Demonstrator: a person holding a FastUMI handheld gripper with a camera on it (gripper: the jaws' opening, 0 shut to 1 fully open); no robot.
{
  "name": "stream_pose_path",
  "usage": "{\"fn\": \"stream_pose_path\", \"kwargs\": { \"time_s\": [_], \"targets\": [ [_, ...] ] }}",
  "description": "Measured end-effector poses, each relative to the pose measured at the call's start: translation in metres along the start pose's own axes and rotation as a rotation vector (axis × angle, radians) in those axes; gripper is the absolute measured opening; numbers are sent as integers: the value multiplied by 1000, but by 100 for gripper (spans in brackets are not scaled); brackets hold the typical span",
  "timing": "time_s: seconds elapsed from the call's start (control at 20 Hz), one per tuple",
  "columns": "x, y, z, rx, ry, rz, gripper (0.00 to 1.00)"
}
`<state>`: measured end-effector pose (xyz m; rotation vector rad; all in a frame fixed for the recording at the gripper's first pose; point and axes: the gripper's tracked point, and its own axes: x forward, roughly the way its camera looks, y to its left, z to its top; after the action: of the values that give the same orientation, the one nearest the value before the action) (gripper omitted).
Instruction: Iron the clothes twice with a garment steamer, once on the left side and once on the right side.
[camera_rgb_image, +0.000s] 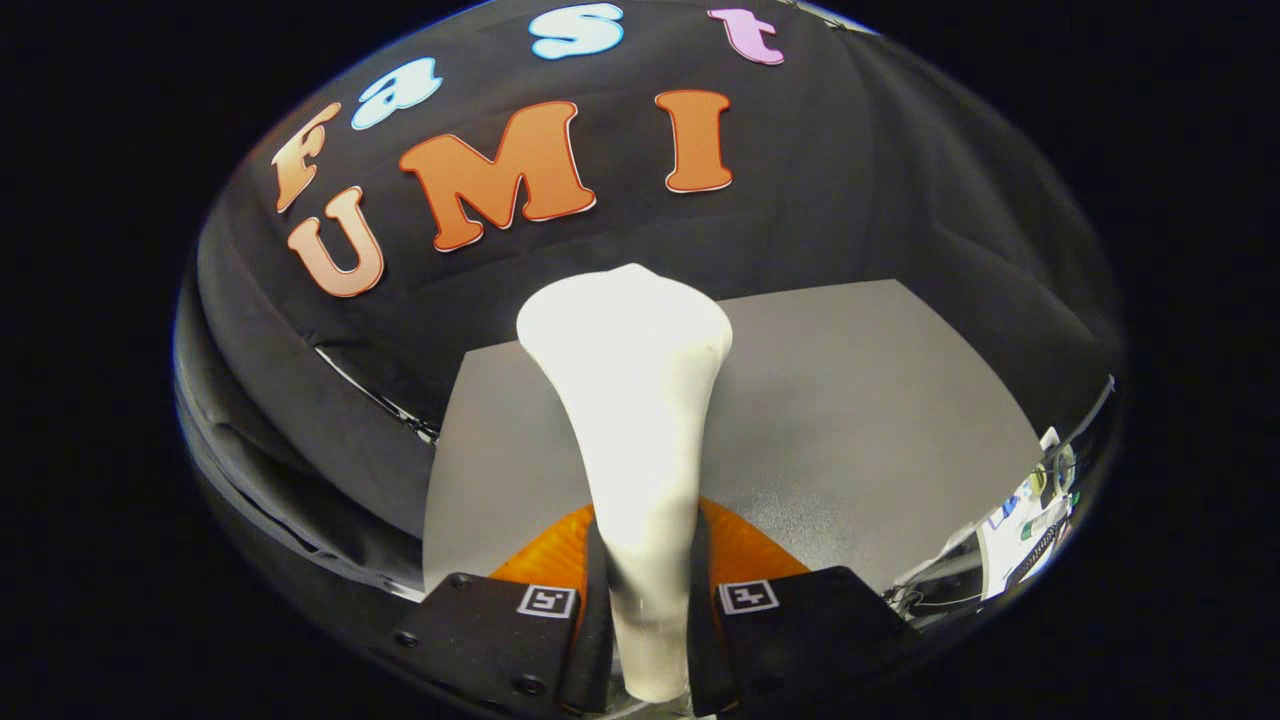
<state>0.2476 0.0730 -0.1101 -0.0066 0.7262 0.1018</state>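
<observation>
A white garment steamer (640, 420) is being gripped by its handle at lower centre, both fingers of the gripper (648, 600) pressing on it, its head raised over the grey table (850, 420). The carrying step is judged underway; clothes must next be reached.

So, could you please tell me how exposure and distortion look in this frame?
Gripper view: the white steamer, clamped in the claw, is overexposed, its surface detail washed out; the grey table is evenly lit with faint speckled glare near the fingers; fisheye distortion bends the table's edges and the black cloth wall.
</observation>
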Motion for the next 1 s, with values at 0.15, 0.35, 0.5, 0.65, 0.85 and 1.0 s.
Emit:
{"fn": "stream_pose_path", "kwargs": {
  "time_s": [0.15,0.35,0.5,0.65,0.85,1.0],
  "targets": [
    [-25,10,16,17,-72,-18,38],
    [-69,30,25,39,-146,-22,38],
    [-106,54,28,56,-215,5,38],
    [-139,79,29,67,-265,33,38],
    [-189,116,27,40,-334,42,38],
    [-215,146,26,-3,-388,49,38]
  ]
}}
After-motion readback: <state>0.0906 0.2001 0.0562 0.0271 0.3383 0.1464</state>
